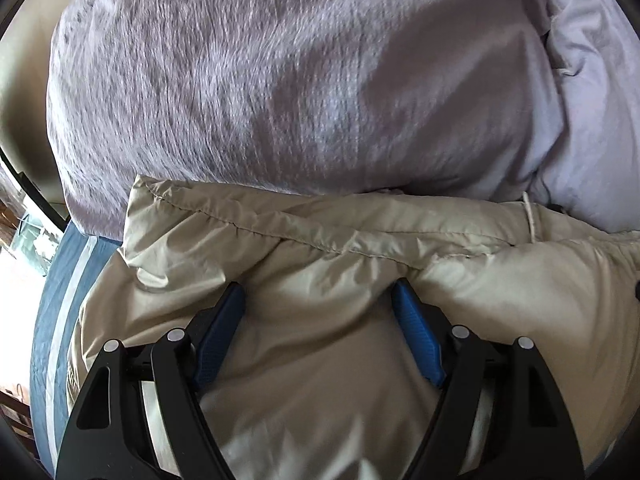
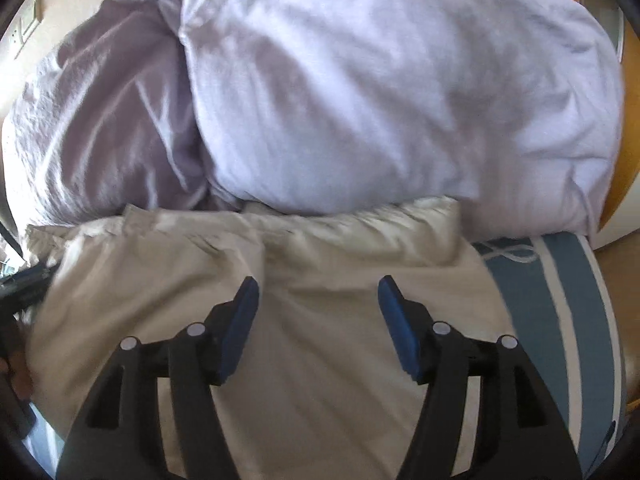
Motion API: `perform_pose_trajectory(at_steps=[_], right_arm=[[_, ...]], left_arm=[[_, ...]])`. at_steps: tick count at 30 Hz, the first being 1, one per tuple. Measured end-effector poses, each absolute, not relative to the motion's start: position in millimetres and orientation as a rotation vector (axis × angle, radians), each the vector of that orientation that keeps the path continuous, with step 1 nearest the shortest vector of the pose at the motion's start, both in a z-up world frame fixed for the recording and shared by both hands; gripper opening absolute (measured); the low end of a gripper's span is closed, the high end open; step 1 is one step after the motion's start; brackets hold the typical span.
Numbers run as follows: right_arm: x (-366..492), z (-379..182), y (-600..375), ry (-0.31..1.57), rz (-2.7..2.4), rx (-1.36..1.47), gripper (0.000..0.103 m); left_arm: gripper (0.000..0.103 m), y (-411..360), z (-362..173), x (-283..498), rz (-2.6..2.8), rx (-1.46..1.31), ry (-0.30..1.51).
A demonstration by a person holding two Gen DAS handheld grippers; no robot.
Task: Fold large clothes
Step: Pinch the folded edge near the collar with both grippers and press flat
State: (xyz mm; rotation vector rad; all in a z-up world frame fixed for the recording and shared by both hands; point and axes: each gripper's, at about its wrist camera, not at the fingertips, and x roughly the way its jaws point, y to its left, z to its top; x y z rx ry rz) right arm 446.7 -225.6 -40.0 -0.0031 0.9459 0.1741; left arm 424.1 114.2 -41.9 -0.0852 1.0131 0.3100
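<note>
A beige padded jacket point(image 1: 320, 320) lies on the bed and fills the lower half of the left wrist view. Its stitched hem point(image 1: 280, 236) runs across the middle, with a thin white cord point(image 1: 530, 216) at the right. My left gripper point(image 1: 320, 292) is open, its blue pads pressed down onto the jacket with cloth bulging between them. The same jacket point(image 2: 320, 264) shows in the right wrist view. My right gripper point(image 2: 318, 284) is open just above it and holds nothing. The other gripper point(image 2: 24, 284) shows dark at the left edge.
A lilac pillow point(image 1: 260, 80) and a paler duvet point(image 2: 380, 92) are piled right behind the jacket. The bed cover is blue with white stripes point(image 2: 548, 304), also seen at the left point(image 1: 60, 300). A wooden frame point(image 2: 628, 160) stands at the far right.
</note>
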Motion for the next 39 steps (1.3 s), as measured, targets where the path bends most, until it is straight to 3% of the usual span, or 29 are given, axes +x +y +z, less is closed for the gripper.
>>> perform_pose_trajectory(at_steps=[22, 39], right_arm=[[472.0, -100.2, -224.5, 0.955, 0.046, -0.058, 0.074], [485.4, -125.8, -209.5, 0.939, 0.043, -0.08, 0.077]], left_arm=[[0.089, 140.9, -92.0, 453.5, 0.346, -0.091, 0.963], [0.093, 142.0, -127.4, 442.9, 0.353, -0.118, 0.943]])
